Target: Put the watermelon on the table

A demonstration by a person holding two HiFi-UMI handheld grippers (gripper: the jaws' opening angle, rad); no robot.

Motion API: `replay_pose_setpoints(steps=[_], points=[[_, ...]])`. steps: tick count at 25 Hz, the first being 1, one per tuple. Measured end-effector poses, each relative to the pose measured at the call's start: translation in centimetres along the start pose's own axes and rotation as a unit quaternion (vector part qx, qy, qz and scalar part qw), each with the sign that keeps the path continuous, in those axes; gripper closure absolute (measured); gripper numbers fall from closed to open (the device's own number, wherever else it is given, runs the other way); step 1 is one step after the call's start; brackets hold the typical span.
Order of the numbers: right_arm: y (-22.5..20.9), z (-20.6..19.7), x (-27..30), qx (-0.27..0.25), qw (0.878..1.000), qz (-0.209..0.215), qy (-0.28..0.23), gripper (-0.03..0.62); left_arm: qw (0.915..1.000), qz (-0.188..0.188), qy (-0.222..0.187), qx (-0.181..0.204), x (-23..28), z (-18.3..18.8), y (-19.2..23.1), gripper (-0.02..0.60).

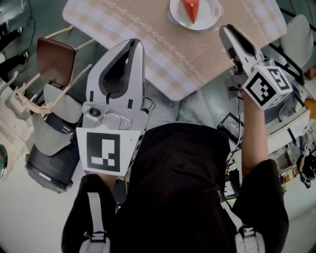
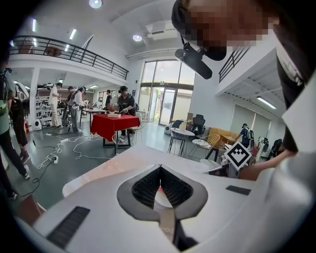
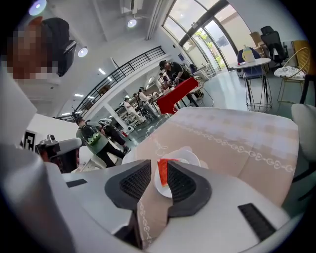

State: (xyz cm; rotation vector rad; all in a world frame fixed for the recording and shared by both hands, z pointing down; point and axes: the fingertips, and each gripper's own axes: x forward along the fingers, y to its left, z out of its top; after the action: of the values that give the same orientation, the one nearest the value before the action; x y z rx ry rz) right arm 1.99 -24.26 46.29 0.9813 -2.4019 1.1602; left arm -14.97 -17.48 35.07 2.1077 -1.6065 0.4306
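Head view: watermelon (image 1: pixel 191 10) on table (image 1: pixel 222 49), soft, slippery; pinch its sides gently. Right gripper (image 1: pixel 228 33) jaws apart, left gripper (image 1: pixel 132 44) jaws together.

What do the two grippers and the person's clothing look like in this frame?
Both the left gripper and right gripper have pale grey, tapered shells with black ribbed pads. Each carries a white cube printed with black square markers. The person wears a black short-sleeved top and grey shoulder straps.
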Motion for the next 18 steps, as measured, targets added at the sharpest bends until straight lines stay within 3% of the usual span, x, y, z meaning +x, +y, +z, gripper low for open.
replay_pose_setpoints(steps=[5, 18], points=[[-2.8, -2.0, 1.2, 0.016, 0.999, -0.029, 0.018, 0.48, 0.9999, 0.001, 0.011, -0.007, 0.8, -0.8, 0.6, 0.571], [-6.3, -3.3, 3.8, 0.033, 0.998, -0.047, 0.03, 0.465, 0.9997, -0.007, 0.024, -0.005, 2.8, -2.0, 1.1, 0.571]])
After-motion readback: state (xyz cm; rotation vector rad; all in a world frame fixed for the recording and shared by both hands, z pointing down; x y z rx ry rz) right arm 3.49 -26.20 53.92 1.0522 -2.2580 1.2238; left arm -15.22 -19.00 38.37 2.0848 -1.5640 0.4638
